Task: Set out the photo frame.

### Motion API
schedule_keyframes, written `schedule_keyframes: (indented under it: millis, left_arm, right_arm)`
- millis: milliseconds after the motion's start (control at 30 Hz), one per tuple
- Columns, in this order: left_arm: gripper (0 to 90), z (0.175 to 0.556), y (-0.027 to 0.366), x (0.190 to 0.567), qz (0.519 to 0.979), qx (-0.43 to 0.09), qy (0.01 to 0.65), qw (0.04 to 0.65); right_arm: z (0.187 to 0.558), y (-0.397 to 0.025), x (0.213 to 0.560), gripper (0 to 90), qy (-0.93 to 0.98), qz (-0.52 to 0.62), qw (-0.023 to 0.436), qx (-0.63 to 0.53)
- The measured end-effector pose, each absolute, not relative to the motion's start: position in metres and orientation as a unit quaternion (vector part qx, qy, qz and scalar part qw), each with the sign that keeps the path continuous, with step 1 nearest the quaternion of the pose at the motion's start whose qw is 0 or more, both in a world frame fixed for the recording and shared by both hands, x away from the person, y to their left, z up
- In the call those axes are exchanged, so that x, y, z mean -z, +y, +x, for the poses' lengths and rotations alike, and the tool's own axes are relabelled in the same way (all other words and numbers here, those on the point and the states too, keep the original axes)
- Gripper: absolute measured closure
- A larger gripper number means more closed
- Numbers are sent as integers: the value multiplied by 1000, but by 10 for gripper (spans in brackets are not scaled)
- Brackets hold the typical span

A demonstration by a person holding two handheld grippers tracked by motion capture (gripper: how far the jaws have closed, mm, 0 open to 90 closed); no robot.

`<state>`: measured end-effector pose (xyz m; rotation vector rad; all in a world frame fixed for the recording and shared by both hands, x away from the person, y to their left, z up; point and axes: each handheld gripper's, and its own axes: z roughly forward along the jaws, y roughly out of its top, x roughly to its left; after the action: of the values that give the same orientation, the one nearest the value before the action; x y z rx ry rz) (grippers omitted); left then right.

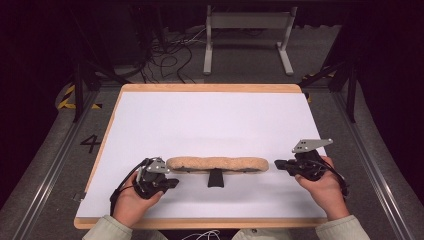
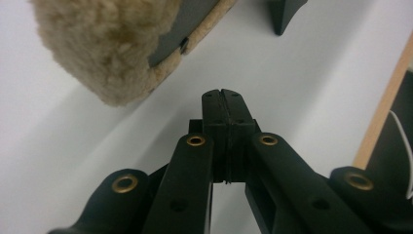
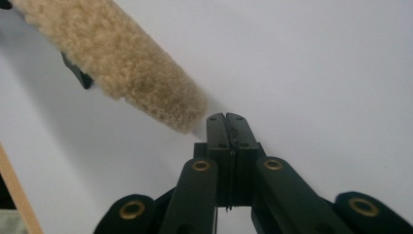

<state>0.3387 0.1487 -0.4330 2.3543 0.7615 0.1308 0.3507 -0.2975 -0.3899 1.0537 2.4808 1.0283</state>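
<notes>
Fuzzy tan pad [image 1: 217, 164] lying flat near front edge of white table [image 1: 210, 120]. Left gripper [image 1: 172, 183] just off its left end, right gripper [image 1: 278, 164] off its right end. Both jaws pressed together, gripping nothing.

Both forearms enter from the near edge in pale sleeves, each hand wrapped around a gripper low over the table. Left hand [image 1: 131, 199] holds the left gripper [image 1: 173, 183] with its tips directed toward the person's right; in the left gripper view its jaws are pressed flat together with nothing between them. Right hand [image 1: 325, 189] holds the right gripper [image 1: 278, 164] pointing toward the person's left, grey three-cornered plate [image 1: 312, 145] uppermost, jaws likewise closed and empty.
</notes>
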Motion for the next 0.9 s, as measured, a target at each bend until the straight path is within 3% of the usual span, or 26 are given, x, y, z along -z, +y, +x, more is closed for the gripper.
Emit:
schedule_keyframes:
  millis: [600,900]
  left_arm:
    - [900,351,142,443,888,-73,312,330]
    - [900,357,146,442,884,-89,323,327]
  right_arm:
    - [356,-283,395,900,849,351,193,-343]
    - [362,-268,399,900,859,335,188,-340]
